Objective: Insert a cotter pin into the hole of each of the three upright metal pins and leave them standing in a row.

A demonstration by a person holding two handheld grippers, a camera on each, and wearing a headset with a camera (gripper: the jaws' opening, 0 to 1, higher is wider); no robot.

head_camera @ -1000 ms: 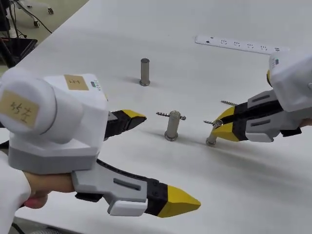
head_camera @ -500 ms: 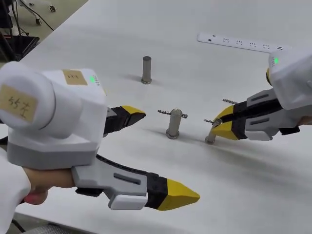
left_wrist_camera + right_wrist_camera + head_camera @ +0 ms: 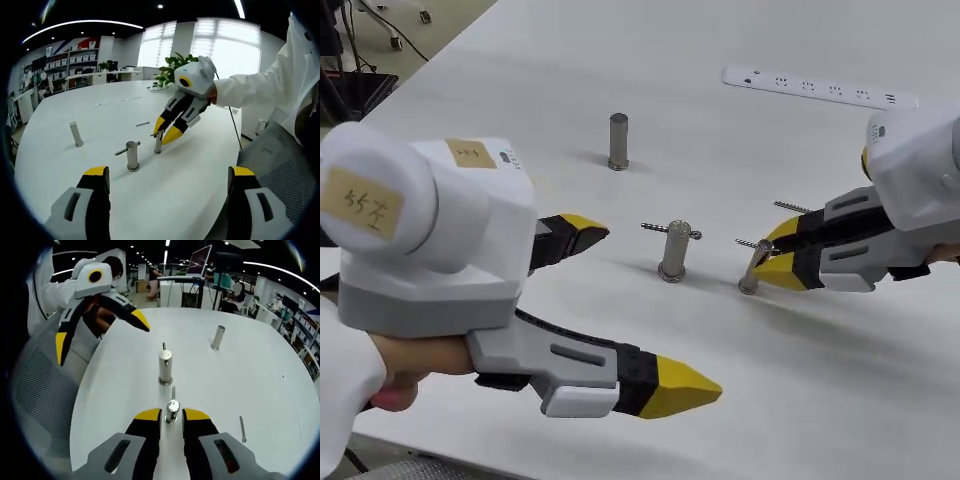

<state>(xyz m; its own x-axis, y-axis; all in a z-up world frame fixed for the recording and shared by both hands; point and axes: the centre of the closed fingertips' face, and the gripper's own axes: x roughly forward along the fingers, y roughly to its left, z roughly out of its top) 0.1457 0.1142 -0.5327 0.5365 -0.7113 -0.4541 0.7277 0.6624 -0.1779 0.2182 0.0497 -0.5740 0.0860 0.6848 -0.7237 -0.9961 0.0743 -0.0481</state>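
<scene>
Jaws: left gripper (image 3: 648, 308) wide; right gripper (image 3: 772, 252) flanks pin (image 3: 754, 268); head view: power strip (image 3: 820, 88).

White sleeves, white-and-grey tools: what you are wearing and wielding.
Your left sleeve (image 3: 340, 395) and right sleeve (image 3: 252, 86) are showing plain white cloth. The left gripper (image 3: 652, 308) and right gripper (image 3: 772, 255) are each showing a rounded white housing, grey handle shells and black jaws ending in yellow tips. Two tan stickers (image 3: 360, 205), one with handwriting, are sitting on the left housing.
</scene>
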